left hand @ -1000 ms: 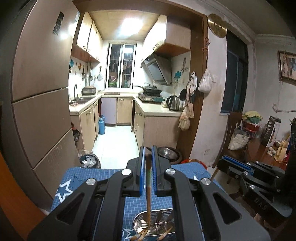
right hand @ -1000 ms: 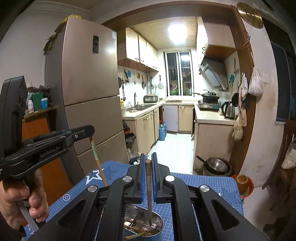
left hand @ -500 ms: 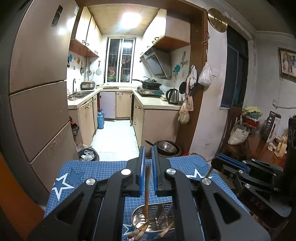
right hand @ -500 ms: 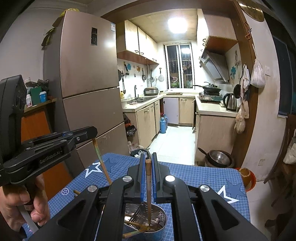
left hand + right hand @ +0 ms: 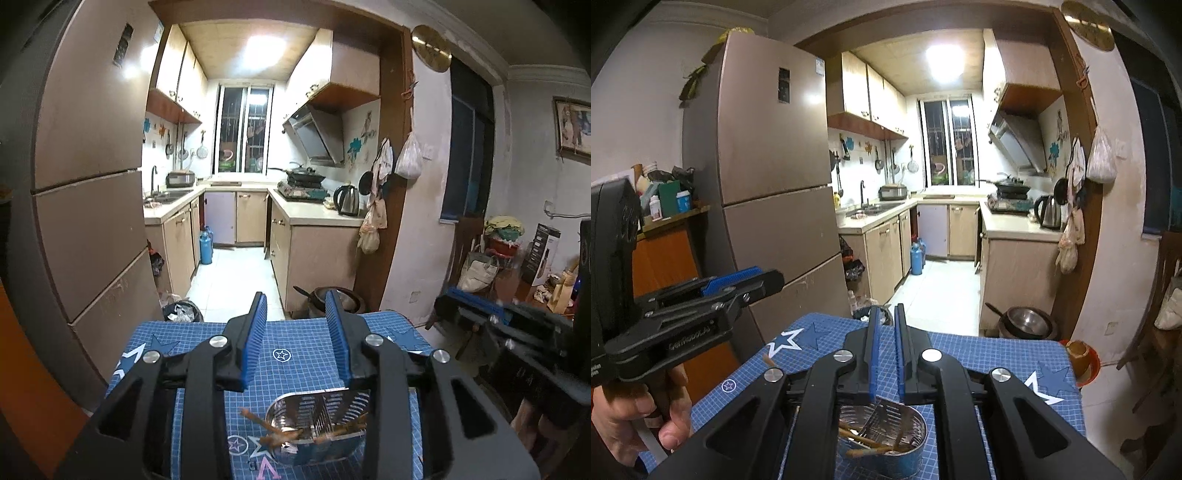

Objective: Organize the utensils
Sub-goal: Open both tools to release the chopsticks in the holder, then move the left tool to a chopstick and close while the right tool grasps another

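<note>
A steel utensil holder (image 5: pixel 317 428) stands on the blue grid mat (image 5: pixel 295 347), with several wooden chopsticks (image 5: pixel 280 437) lying in it. It also shows in the right wrist view (image 5: pixel 886 439), with chopsticks (image 5: pixel 871 445) inside. My left gripper (image 5: pixel 298 306) hovers above the holder, open and empty; it also shows at the left of the right wrist view (image 5: pixel 746 280). My right gripper (image 5: pixel 885 317) is above the holder, its jaws a narrow gap apart with nothing between them. It shows blurred at the right of the left wrist view (image 5: pixel 476 299).
A tall brown fridge (image 5: pixel 775 206) stands left of the table. Beyond the table's far edge is the kitchen floor, with a metal pot (image 5: pixel 1028 321) and an orange bowl (image 5: pixel 1080 360) nearby. A chopstick end (image 5: pixel 768 360) pokes up at the left.
Both grippers have let go of their chopsticks, which now lie in the holder. The left jaws have opened wide, the right jaws only slightly. Both views have tilted down.
</note>
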Action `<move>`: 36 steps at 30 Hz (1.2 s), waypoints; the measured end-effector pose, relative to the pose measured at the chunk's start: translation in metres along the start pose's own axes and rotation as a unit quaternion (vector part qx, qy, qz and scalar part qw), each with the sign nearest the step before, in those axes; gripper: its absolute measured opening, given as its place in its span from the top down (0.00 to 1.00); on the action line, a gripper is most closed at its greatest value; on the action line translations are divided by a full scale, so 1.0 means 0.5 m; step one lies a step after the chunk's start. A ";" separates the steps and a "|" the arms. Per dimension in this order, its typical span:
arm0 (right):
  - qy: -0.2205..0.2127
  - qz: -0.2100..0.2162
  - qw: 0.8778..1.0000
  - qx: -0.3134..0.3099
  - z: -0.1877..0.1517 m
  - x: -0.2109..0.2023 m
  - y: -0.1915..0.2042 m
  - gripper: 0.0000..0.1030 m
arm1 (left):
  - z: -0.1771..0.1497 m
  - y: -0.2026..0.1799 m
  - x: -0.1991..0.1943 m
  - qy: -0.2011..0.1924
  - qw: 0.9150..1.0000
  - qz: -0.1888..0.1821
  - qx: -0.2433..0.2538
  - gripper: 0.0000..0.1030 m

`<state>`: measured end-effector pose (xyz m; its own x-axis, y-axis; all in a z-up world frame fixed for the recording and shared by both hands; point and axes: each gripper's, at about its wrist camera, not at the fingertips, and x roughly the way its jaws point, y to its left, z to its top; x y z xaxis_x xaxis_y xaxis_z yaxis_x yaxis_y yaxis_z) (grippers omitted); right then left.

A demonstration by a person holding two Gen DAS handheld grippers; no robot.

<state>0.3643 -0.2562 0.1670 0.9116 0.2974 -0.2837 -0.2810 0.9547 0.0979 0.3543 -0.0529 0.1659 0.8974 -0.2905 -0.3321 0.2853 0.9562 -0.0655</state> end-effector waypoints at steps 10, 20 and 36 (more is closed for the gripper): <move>-0.076 0.025 0.996 -0.044 -0.076 -0.319 0.077 0.62 | -0.150 -0.013 -0.240 -0.031 0.999 0.003 0.036 0.45; 0.037 0.034 0.999 0.009 -0.430 -0.383 0.109 0.63 | -0.476 -0.009 -0.232 0.146 0.988 -0.024 0.044 0.45; 0.146 -0.008 0.988 0.051 -0.675 -0.389 0.077 0.71 | -0.657 -0.041 -0.226 0.229 0.971 -0.052 0.042 0.60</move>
<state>0.0750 -0.2741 -0.0957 0.7859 0.2874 -0.5476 -0.2226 0.9576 0.1831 0.1364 -0.0281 -0.1041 0.6235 -0.3205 -0.7131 0.4102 0.9106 -0.0506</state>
